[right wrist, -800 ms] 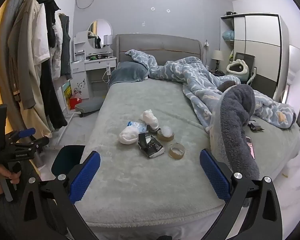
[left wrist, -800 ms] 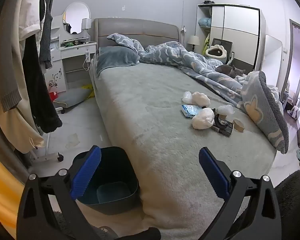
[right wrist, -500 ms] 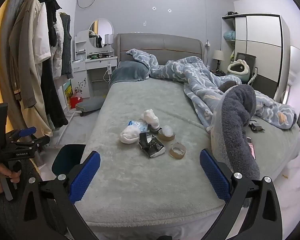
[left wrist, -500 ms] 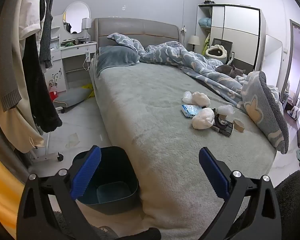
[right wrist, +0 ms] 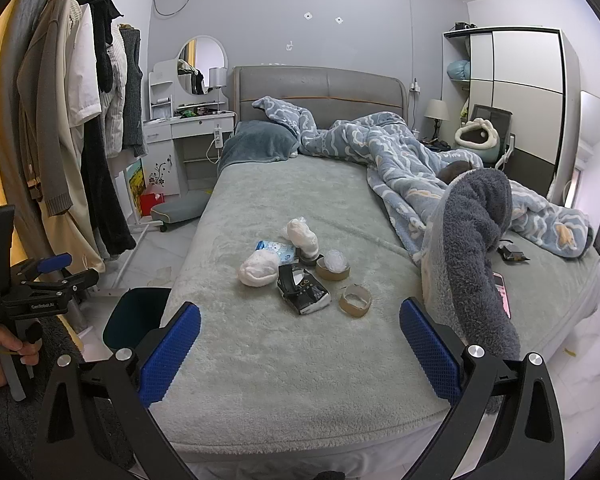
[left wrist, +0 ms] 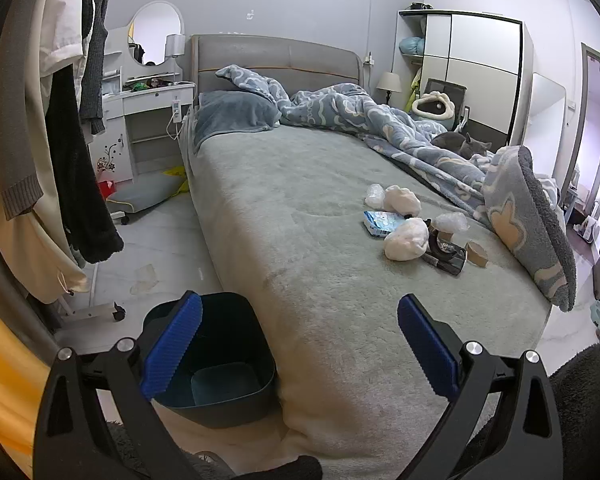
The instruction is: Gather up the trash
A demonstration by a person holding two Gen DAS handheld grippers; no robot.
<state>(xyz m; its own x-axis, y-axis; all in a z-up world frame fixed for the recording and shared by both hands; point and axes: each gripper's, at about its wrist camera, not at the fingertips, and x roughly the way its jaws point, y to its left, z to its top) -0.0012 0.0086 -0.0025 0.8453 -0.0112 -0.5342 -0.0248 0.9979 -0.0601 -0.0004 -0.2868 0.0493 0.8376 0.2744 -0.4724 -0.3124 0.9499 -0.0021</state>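
Observation:
A heap of trash lies on the grey-green bed (right wrist: pixel 260 344): two crumpled white wads (right wrist: pixel 257 271) (right wrist: pixel 302 235), a blue tissue packet (right wrist: pixel 277 250), a torn black wrapper (right wrist: pixel 303 289), an empty tape roll (right wrist: pixel 355 300) and a second roll stuffed with clear plastic (right wrist: pixel 333 264). The left wrist view shows the same heap (left wrist: pixel 406 238) far ahead to the right. A dark bin (left wrist: pixel 216 360) stands on the floor at the bed's foot corner. My left gripper (left wrist: pixel 300 344) hovers open above bin and bed corner. My right gripper (right wrist: pixel 300 344) is open over the bed's foot, short of the heap.
A blue patterned duvet (right wrist: pixel 412 160) is bunched along the bed's right side, with a grey cat (left wrist: pixel 462 144) on it. Coats (right wrist: pixel 80 140) hang on a rack at the left. A phone (right wrist: pixel 502 294) lies beside the duvet. A dressing table (right wrist: pixel 188 128) and wardrobe (right wrist: pixel 516 92) line the far wall.
The right wrist view has edged slightly toward the bed, so the heap sits a little nearer. The left view is nearly unchanged. Both grippers stay open.

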